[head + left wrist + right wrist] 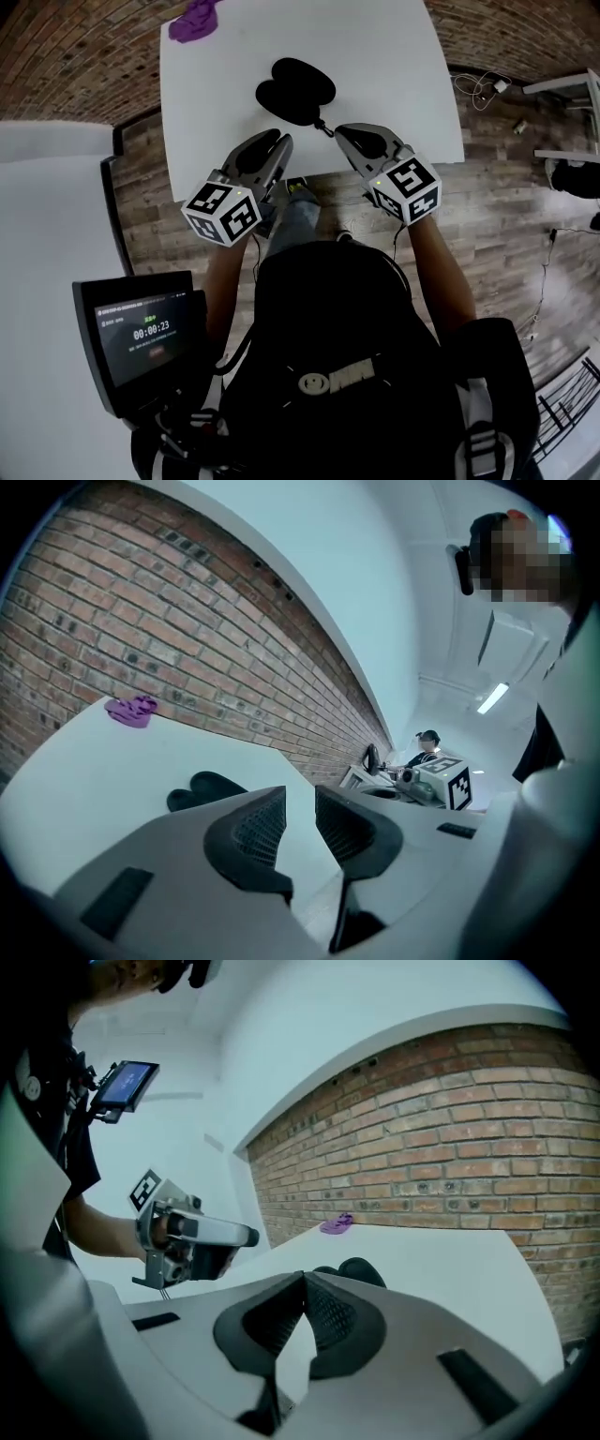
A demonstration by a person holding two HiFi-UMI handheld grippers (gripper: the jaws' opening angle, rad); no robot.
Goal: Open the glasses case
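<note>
The black glasses case [295, 89] lies on the white table [403, 66] as two rounded halves side by side, with a small pull tab toward me. It also shows beyond the jaws in the left gripper view [206, 787] and the right gripper view [358, 1269]. My left gripper [279, 139] hovers near the table's front edge, just short of the case, jaws apart with nothing between them [300, 797]. My right gripper [339, 131] is beside it on the right, close to the pull tab, jaws touching at the tips and empty [303, 1277].
A purple cloth [195, 21] lies at the table's far left corner, near the brick wall. A screen on a stand [141, 333] is at my lower left. Cables [483, 89] lie on the wooden floor to the right of the table.
</note>
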